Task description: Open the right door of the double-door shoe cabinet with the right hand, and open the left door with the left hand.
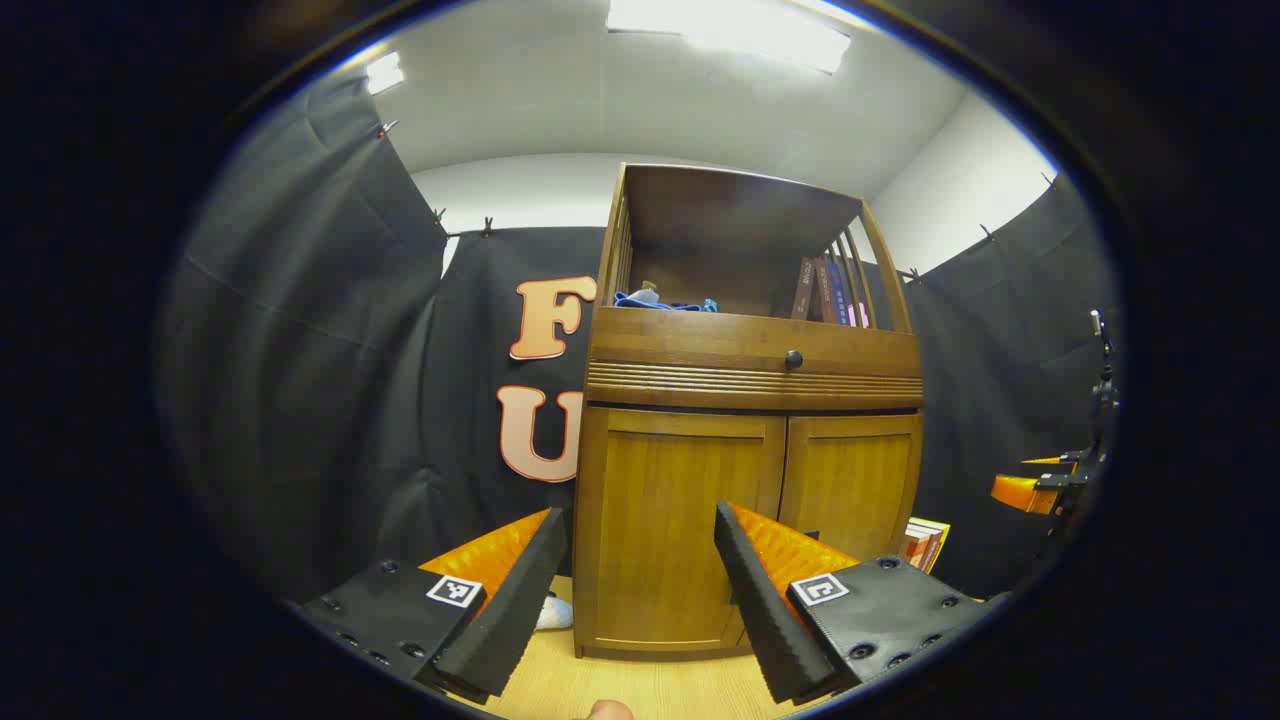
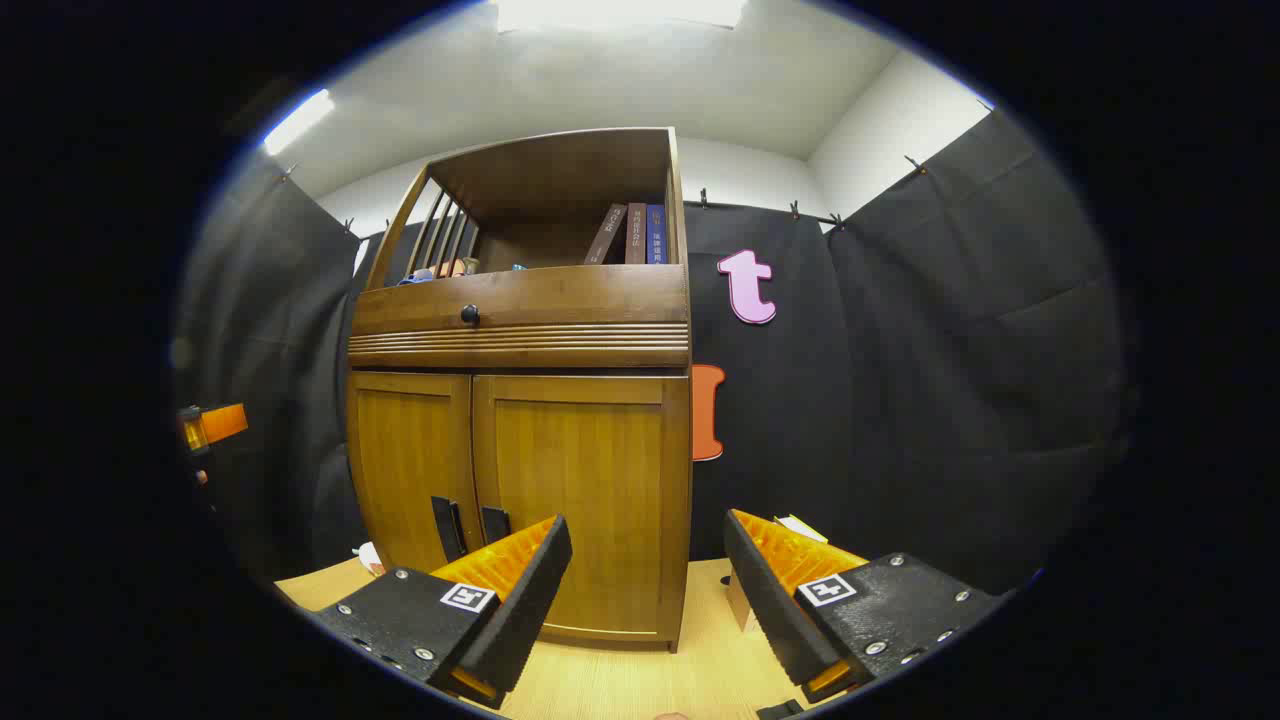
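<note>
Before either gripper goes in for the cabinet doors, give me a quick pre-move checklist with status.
1. Brown wooden shoe cabinet's right door shut: ok.
2. Left door shut: ok.
3. Two dark door handles at the centre seam in the right gripper view: ok.
4. Right gripper open, holding nothing: ok.
5. Left gripper open, holding nothing: ok.
6. Grippers off the doors, neither at a handle yet: ok.

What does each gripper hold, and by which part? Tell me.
Nothing. Left gripper and right gripper are open and short of the closed shoe cabinet.
</note>
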`<action>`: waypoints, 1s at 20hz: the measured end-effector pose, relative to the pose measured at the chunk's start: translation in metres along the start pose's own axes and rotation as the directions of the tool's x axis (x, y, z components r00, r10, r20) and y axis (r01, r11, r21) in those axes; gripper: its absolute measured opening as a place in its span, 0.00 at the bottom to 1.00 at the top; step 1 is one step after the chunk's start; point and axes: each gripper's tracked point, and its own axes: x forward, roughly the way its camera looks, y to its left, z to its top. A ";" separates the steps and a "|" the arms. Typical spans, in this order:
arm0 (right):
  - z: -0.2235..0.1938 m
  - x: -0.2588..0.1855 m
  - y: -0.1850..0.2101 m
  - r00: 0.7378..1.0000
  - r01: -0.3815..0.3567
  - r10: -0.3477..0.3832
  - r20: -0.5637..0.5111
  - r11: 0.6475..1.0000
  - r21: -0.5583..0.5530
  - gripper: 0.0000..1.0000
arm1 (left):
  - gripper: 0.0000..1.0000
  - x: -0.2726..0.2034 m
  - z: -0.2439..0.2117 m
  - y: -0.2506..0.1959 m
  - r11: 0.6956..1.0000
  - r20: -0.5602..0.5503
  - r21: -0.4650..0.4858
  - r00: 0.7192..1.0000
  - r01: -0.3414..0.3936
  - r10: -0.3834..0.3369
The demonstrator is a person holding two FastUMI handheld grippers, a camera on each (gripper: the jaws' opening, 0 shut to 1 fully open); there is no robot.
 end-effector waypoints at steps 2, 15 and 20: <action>0.005 -0.001 -0.001 1.000 0.001 -0.001 0.006 1.000 0.000 0.99 | 0.96 0.002 -0.002 -0.002 1.000 -0.006 -0.003 1.000 0.002 -0.002; 0.017 -0.005 0.003 1.000 0.000 0.000 0.022 1.000 0.002 0.99 | 0.99 0.002 0.002 -0.006 1.000 -0.011 0.003 1.000 0.012 -0.012; 0.010 -0.005 0.002 1.000 0.013 -0.013 0.016 1.000 -0.005 0.99 | 0.99 -0.001 0.002 -0.012 0.999 -0.013 -0.016 0.999 0.032 -0.032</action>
